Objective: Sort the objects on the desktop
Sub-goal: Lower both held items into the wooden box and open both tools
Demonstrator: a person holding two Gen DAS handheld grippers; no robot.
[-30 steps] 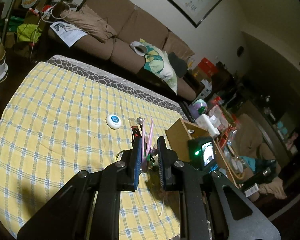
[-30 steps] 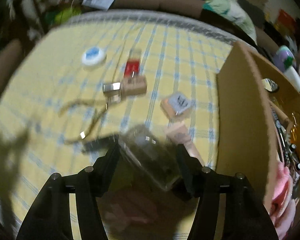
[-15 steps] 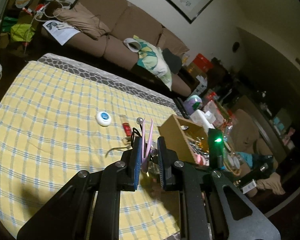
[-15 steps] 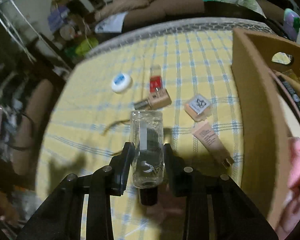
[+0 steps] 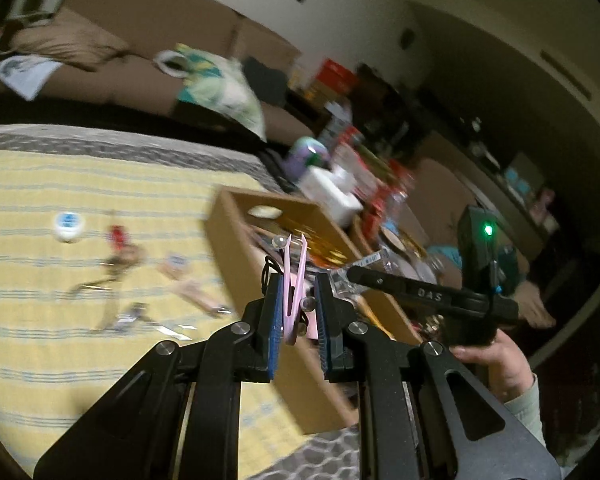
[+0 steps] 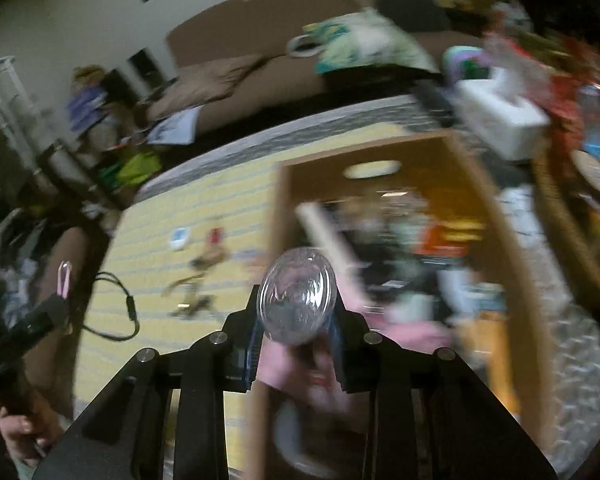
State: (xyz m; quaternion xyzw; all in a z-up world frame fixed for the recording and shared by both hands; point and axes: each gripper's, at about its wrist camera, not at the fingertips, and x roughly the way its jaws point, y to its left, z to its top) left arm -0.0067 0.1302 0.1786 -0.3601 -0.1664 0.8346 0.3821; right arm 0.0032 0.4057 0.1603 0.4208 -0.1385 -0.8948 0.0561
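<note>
The left tongs (image 5: 296, 312) pinch pink tweezers (image 5: 293, 280) above the wooden box's (image 5: 236, 240) near edge. The right tongs (image 6: 296, 336), jaws closing, grip a clear bottle (image 6: 298, 300) over the box at the worktop's right edge.

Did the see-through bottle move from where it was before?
Yes. The clear bottle, in the right gripper, was lifted off the yellow cloth toward the wooden box.

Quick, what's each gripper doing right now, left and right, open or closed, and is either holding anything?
Left gripper: shut on the pink tweezers.
Right gripper: jaws closing on the clear bottle, held over the wooden box.
</note>
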